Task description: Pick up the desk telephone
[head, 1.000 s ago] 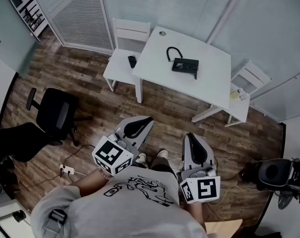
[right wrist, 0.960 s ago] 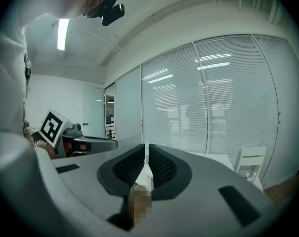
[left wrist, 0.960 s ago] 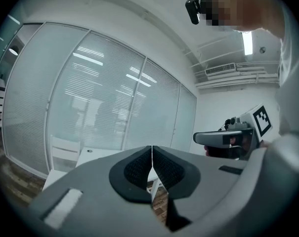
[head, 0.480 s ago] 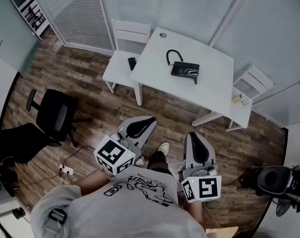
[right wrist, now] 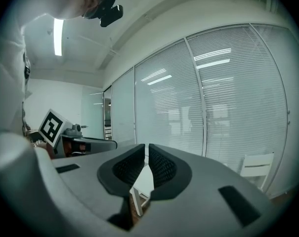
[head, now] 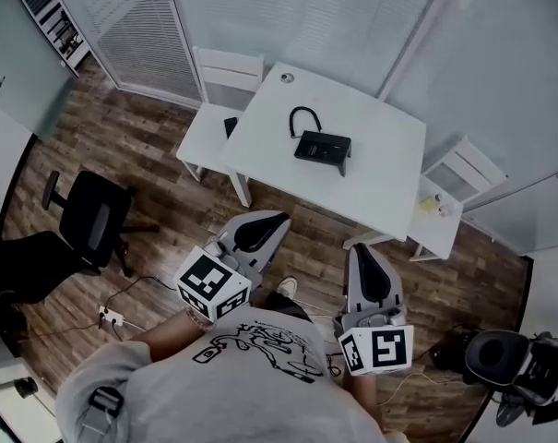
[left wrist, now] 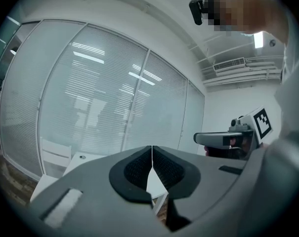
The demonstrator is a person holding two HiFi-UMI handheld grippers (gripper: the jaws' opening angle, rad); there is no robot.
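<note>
Desk telephone [head: 323, 146] is seen upper centre on white worktop [head: 380, 169]: black, flat, cord looped at its left. Left gripper [head: 277, 220] and right gripper [head: 358, 253] fingers are closed, empty.

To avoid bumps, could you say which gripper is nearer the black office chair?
Left. The left gripper is right of the office chair; the right gripper lies farther right.

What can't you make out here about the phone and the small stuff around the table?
- Desk telephone: too small in the head view to read keys; the left gripper and right gripper block it in their own views.
- Dark object on the chair left of the table: head view, too small to identify.
- Items on the other chair: head view, too small.
</note>
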